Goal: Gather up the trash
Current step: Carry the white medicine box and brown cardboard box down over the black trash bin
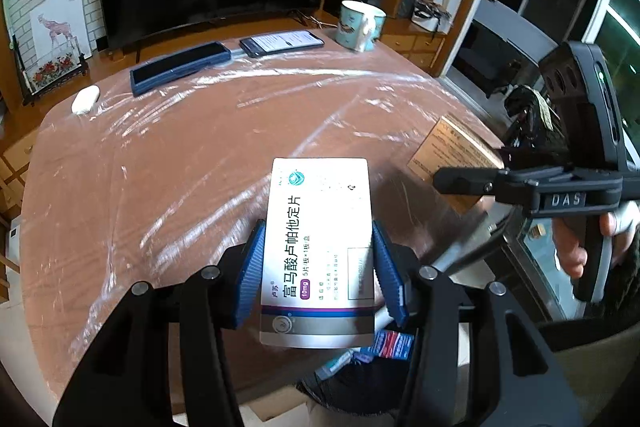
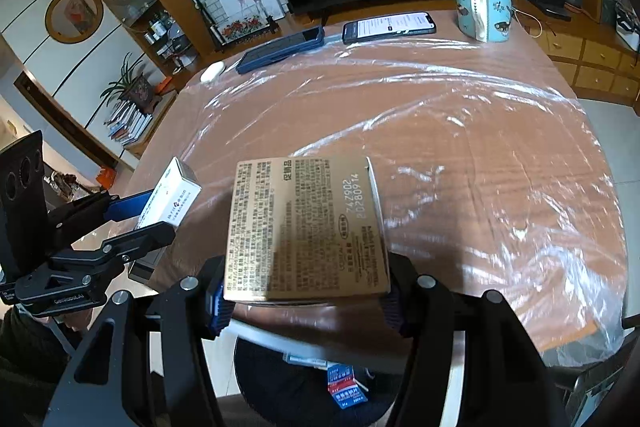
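Left hand-held gripper [image 1: 318, 269] clamps the white medicine carton [image 1: 319, 251], right hand-held gripper [image 2: 306, 297] clamps the tan printed carton [image 2: 306, 229]; black-lined bin [image 2: 288, 387] lies directly below both.

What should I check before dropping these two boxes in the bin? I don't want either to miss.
1. Left gripper clamped on white medicine box: ok.
2. Right gripper clamped on tan carton: ok.
3. Dark bin below table edge, open, already holding packets: ok.
4. Boxes directly over the bin mouth: cannot tell; both look over the table edge.
5. Two grippers apart, not touching: ok.
6. Mug and phones far off: ok.
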`<state>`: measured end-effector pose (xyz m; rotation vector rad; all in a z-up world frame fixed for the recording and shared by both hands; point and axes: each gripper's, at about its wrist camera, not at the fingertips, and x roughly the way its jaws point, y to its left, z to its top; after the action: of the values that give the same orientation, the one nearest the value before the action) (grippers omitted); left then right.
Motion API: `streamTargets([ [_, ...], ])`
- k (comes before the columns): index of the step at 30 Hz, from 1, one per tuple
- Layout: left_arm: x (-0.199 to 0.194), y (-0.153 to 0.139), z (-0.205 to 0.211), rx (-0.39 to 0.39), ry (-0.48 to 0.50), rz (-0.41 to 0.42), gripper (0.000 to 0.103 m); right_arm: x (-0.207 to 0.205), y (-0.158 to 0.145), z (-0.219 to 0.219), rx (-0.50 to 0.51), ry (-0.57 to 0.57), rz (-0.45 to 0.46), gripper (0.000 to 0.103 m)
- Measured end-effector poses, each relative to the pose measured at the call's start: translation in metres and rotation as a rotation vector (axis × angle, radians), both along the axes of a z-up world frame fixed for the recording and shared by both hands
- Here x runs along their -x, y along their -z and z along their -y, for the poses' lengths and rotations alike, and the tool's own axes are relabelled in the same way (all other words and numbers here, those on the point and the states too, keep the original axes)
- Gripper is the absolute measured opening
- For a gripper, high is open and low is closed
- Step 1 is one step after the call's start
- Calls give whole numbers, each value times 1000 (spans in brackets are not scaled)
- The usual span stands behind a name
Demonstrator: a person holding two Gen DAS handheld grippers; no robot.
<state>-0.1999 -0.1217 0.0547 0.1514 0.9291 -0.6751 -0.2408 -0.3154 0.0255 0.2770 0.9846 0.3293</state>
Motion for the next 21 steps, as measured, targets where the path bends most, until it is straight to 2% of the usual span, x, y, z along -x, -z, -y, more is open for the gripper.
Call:
streamTargets([
  [21,65,25,17,-79,164,-66,52,69,23,-1,28,-125,-93,57],
])
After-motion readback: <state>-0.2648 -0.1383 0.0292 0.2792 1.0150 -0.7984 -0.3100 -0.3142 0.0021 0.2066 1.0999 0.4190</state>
